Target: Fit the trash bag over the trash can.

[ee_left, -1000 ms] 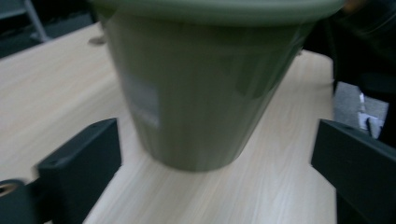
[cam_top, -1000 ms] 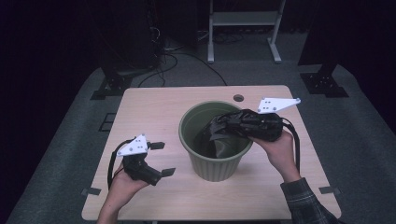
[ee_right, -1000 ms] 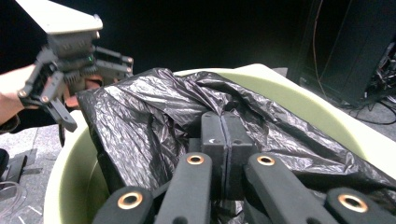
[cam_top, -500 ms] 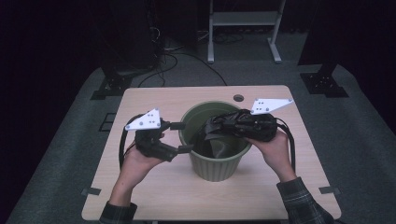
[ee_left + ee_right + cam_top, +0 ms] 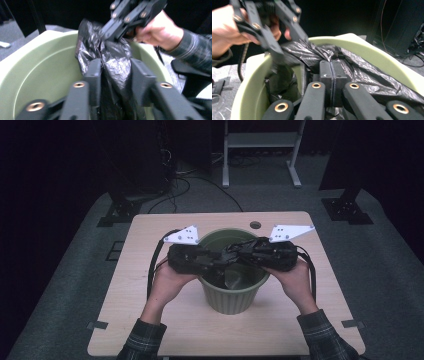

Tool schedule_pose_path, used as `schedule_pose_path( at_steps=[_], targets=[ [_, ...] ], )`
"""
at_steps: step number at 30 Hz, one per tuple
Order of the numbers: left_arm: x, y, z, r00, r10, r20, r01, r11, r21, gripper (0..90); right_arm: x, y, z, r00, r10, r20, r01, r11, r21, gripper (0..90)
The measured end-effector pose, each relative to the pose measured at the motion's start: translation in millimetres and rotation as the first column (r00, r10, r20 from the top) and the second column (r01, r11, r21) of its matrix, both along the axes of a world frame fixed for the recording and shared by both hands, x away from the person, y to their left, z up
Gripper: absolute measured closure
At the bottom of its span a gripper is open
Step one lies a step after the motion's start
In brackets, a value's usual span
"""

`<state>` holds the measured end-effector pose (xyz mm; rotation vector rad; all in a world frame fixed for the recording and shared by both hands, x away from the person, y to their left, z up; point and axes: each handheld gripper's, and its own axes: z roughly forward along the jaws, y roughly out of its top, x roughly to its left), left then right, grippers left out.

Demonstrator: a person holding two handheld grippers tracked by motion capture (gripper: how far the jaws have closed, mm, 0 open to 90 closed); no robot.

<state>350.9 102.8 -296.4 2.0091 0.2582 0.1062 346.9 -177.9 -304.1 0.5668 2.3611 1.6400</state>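
Bucket: a round pale-green plastic bucket stood mid-table.
Bag: a crumpled black plastic bag sat inside the bucket, unspread.
Left gripper: jaws apart around a bag fold, apparently not yet pinching.
Right gripper: jaws pressed together on bag film.
Progress: early; the lining was probably still to do.

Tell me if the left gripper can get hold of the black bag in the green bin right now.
Probably yes: the left gripper already has the black bag between its open jaws over the green bin, nothing between them.
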Motion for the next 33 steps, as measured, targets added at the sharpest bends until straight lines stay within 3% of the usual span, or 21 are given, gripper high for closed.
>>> schedule_pose_path(
  at_steps=[6,10,15,22,29,33],
  targets=[
    [1.6,-7.1,-3.0,1.0000,-0.006,0.000,0.006,0.9993,0.037,73.7,0.5,4.5,8.7,0.9996,0.027,0.005,-0.027,0.9988,0.041,89.6],
    [2.1,-10.3,-4.5,0.9999,0.009,0.010,-0.009,0.9979,0.064,75.7,-0.4,15.9,12.6,0.9986,0.050,0.017,-0.050,0.9983,0.031,89.2],
    [5.0,-2.3,-5.4,0.9989,0.046,0.008,-0.047,0.9976,0.051,83.2,-4.2,15.2,14.3,0.9987,0.035,0.038,-0.036,0.9989,0.028,77.2],
    [7.0,12.4,-8.2,0.9977,0.067,0.001,-0.067,0.9973,0.030,84.5,-11.4,-27.6,15.7,0.9978,-0.043,0.050,0.040,0.9982,0.043,68.5],
    [4.5,18.2,-8.6,0.9975,0.071,0.003,-0.071,0.9971,0.028,84.5,-16.4,-88.0,5.1,0.9881,-0.152,0.025,0.149,0.9854,0.082,56.7],
    [3.1,18.2,-7.9,0.9977,0.067,0.008,-0.068,0.9972,0.031,84.5,-19.2,-107.6,-5.4,0.9829,-0.184,0.015,0.182,0.9799,0.082,51.2]
  ],
)
